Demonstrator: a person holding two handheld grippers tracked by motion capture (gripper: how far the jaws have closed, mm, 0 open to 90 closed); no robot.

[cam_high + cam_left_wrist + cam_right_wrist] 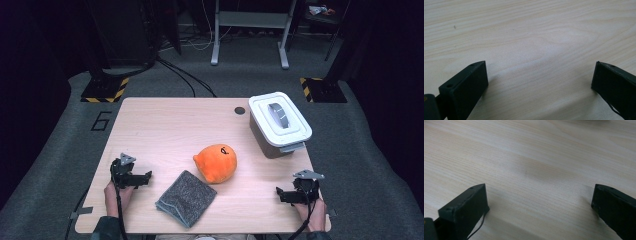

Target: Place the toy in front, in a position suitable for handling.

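Note:
An orange plush toy point(216, 162) lies near the middle of the wooden table point(165, 125). A folded grey cloth point(186, 198) lies just in front of it, to its left. A grey box with a white lid point(279, 122) stands at the back right. My left gripper point(147, 176) rests on the table at the front left, open, its jaws pointing right toward the cloth. My right gripper point(278, 193) rests at the front right, open, its jaws pointing left. In the left gripper view the left gripper point(540, 75) has bare wood between its jaws, as does the right gripper point(539, 196) in its own view.
A round cable hole point(240, 110) sits in the table near the far edge. Beyond the table are grey carpet, a white desk frame point(250, 30) and black stands with yellow-striped bases point(105, 90).

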